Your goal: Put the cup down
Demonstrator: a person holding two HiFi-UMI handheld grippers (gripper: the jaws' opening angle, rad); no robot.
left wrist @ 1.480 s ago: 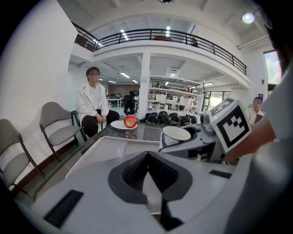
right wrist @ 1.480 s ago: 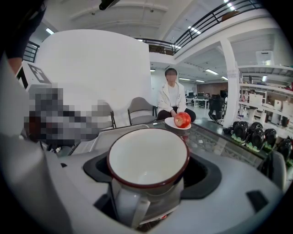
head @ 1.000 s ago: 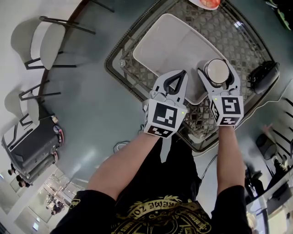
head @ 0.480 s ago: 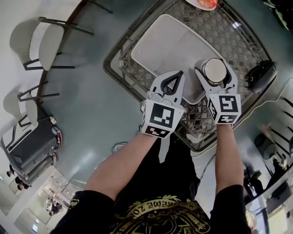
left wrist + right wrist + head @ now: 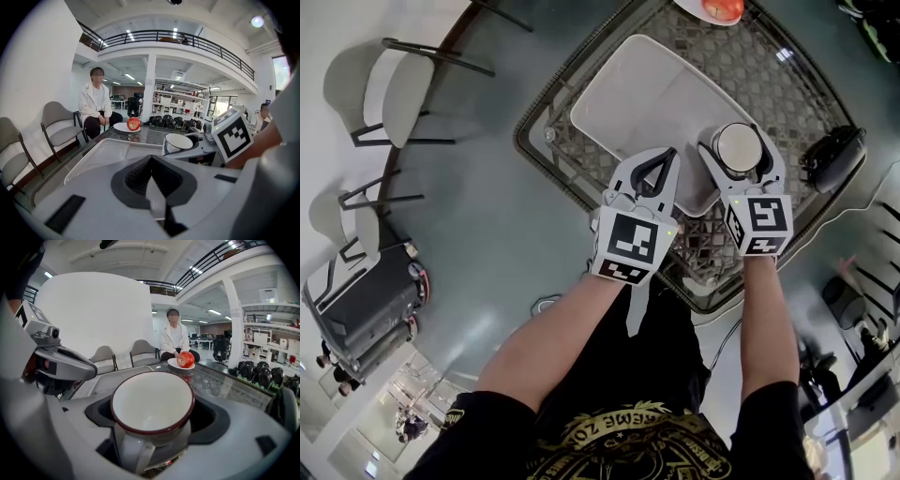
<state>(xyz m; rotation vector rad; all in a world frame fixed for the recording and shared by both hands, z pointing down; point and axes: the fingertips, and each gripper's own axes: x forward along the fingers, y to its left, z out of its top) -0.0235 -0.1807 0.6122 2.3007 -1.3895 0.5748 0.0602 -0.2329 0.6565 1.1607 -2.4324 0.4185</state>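
A white cup [image 5: 738, 147] with a dark red rim sits between the jaws of my right gripper [image 5: 737, 142], which is shut on it. The cup hangs over the near right corner of a white tray [image 5: 637, 89] on the glass table [image 5: 787, 84]. I cannot tell if it touches the tray. In the right gripper view the cup [image 5: 152, 401] is upright with its handle toward the camera. My left gripper [image 5: 672, 153] is shut and empty, just left of the cup over the tray's near edge. From the left gripper view the cup [image 5: 179, 142] shows at right.
A red apple [image 5: 724, 7] on a plate lies at the table's far side. A black bag [image 5: 836, 155] sits at the right edge. Chairs [image 5: 394, 84] stand on the left. A person [image 5: 96, 108] sits beyond the table.
Almost nothing: both grippers have crept slightly farther over the tray, and the cup stays held.
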